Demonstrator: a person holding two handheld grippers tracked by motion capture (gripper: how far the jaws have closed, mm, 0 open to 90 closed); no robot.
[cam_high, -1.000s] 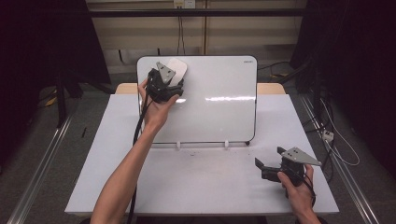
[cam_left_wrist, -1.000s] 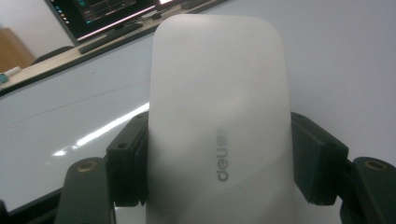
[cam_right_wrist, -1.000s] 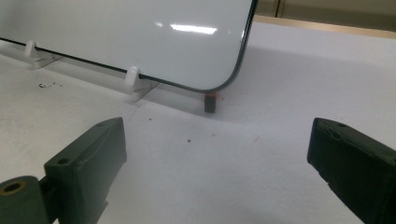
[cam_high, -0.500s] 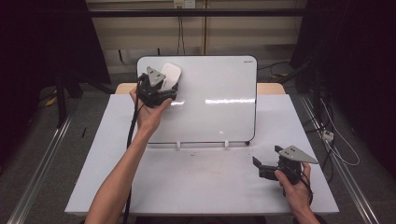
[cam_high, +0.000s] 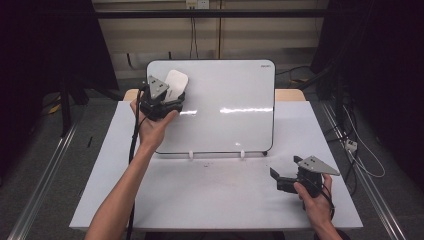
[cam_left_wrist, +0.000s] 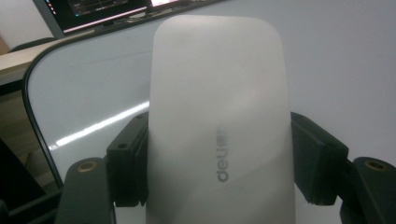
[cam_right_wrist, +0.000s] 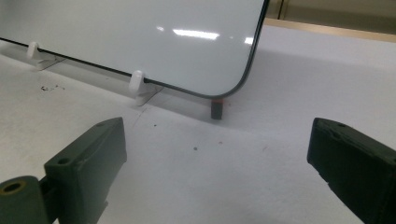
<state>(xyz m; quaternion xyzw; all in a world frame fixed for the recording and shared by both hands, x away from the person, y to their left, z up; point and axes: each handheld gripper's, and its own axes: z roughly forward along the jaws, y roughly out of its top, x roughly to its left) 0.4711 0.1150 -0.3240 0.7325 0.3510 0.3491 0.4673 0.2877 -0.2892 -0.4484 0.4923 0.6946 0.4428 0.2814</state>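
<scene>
On the table (cam_high: 200, 200), one whiteboard (cam_high: 230, 105); left gripper (cam_high: 161, 102) clasps one eraser (cam_high: 176, 83), right gripper (cam_high: 287, 181) jaws spread.

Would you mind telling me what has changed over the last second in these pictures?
The left gripper, shut on the white eraser, slid a little leftward along the top of the whiteboard. The right gripper stayed open, low over the table, barely shifting. The whiteboard has not moved.

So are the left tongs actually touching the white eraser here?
Touching. In the left gripper view the eraser sits between the left tongs, both black jaws pressed against its sides with no gap visible.
</scene>
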